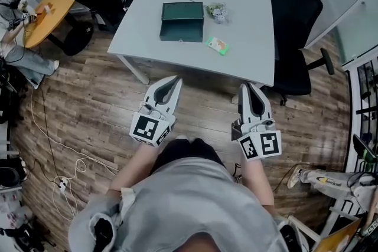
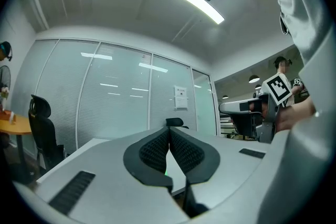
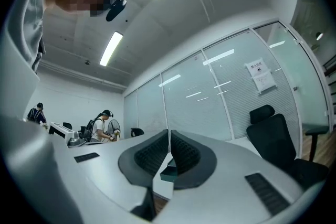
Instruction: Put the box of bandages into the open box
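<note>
Small green-and-orange bandage box [image 1: 217, 45] lay flat on the pale grey table [image 1: 254, 50], near the front-right corner of the dark green open box [image 1: 182, 22], not touching it. Left gripper [image 1: 175, 82] and right gripper [image 1: 247, 88] hung well short of the table, both pressed together and empty. Best bet looked like the right one: spread the jaws first, then straddle the box's narrow sides.

Small item [image 1: 217, 12] just right of open box [image 1: 182, 22]: too small to ID. Print on bandage box [image 1: 218, 45] unreadable. Right gripper view: right gripper [image 3: 169, 132] hides most of open box, only teal sliver shows. Person's torso [image 1: 189, 203] cut by near edge.
</note>
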`<action>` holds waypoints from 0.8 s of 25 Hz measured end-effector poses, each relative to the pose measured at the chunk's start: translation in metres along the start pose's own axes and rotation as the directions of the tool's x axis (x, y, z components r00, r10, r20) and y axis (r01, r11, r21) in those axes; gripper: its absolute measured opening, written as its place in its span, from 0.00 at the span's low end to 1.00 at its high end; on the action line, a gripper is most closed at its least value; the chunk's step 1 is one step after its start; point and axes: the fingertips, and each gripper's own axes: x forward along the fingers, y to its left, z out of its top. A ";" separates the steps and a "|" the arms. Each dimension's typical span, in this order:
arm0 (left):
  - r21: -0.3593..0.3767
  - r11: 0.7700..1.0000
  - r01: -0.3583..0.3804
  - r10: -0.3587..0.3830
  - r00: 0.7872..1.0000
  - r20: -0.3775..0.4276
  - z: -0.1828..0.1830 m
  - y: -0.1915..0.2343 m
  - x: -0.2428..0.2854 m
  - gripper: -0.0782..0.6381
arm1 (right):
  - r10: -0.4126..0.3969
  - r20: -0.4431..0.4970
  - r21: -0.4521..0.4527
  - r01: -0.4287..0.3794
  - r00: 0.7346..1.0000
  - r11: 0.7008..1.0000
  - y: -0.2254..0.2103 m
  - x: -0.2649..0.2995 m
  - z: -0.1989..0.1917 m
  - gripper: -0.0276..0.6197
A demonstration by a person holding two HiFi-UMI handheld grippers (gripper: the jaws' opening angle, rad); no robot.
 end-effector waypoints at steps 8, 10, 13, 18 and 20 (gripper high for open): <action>-0.001 1.000 -0.023 0.023 1.000 -0.003 -0.005 0.005 0.015 0.14 | 0.018 -0.005 0.004 -0.018 1.000 1.000 -0.012 0.012 -0.003 0.12; -0.001 1.000 -0.019 0.019 1.000 -0.004 -0.011 0.012 0.026 0.14 | 0.017 -0.007 0.001 -0.017 1.000 1.000 -0.018 0.023 -0.009 0.12; -0.008 1.000 -0.001 0.001 1.000 0.000 -0.020 0.026 0.047 0.14 | 0.003 -0.005 -0.009 -0.003 1.000 1.000 -0.032 0.043 -0.017 0.12; 0.000 0.999 0.045 -0.045 0.999 0.003 -0.018 0.069 0.091 0.14 | -0.036 0.012 -0.022 0.037 0.999 0.999 -0.046 0.102 -0.018 0.12; 0.003 0.998 0.066 -0.066 0.998 0.006 -0.020 0.091 0.113 0.14 | -0.047 0.015 -0.027 0.047 0.999 0.999 -0.051 0.130 -0.022 0.12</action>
